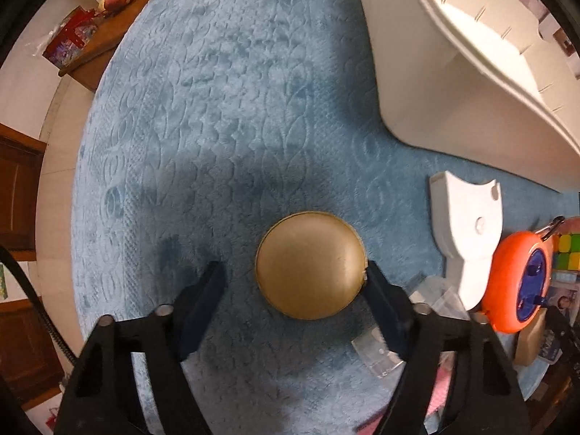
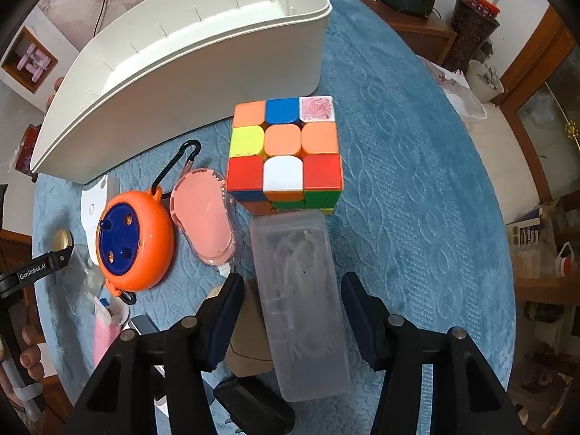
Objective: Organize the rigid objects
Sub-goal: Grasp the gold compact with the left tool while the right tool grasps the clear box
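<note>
Left tool (image 1: pixel 293 282) released around the gold tin (image 1: pixel 310 264) on the blue bench (image 1: pixel 217 108); right tool (image 2: pixel 290 304) released astride the clear case (image 2: pixel 301 304); off-centre closing could skid either away.

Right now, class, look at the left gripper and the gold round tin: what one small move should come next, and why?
Probably close the left gripper on the gold round tin. Its jaws stand open on either side of the tin; one finger seems to touch the rim and the other stands apart. The white bin sits beyond, open.
</note>
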`<state>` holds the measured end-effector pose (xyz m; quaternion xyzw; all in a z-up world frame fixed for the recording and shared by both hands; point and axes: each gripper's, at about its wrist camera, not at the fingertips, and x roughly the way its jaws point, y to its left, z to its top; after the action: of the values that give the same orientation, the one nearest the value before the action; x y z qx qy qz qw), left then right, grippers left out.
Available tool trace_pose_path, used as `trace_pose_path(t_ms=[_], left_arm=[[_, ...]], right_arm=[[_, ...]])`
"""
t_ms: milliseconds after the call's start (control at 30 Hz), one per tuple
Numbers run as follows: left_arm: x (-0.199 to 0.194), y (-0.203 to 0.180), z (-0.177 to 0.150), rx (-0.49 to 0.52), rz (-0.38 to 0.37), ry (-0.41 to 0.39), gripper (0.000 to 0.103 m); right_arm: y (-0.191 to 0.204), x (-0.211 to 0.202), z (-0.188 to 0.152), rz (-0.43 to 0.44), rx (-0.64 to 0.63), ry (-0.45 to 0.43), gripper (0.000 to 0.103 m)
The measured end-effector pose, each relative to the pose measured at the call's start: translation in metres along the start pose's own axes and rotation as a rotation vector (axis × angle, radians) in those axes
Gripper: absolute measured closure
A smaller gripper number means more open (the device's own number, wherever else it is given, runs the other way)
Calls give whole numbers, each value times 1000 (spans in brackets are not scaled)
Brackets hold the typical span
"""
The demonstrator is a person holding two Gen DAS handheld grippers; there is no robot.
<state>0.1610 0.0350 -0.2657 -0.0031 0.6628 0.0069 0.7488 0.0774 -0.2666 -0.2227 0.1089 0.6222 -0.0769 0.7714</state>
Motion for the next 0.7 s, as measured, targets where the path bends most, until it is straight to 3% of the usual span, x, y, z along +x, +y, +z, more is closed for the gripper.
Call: trace_pose_path(t_ms=[67,333,700], left_arm=[[-3,-8,6,6,4,-18,44],[-8,-18,4,20,53,-32,45],[-83,-25,-28,-4,50,-130,45]], right_arm=[[2,-1,1,-3,-3,5,64],[7,-7,-4,0,-33,-2,65],[4,-51,-24,40,-94,-68,65]])
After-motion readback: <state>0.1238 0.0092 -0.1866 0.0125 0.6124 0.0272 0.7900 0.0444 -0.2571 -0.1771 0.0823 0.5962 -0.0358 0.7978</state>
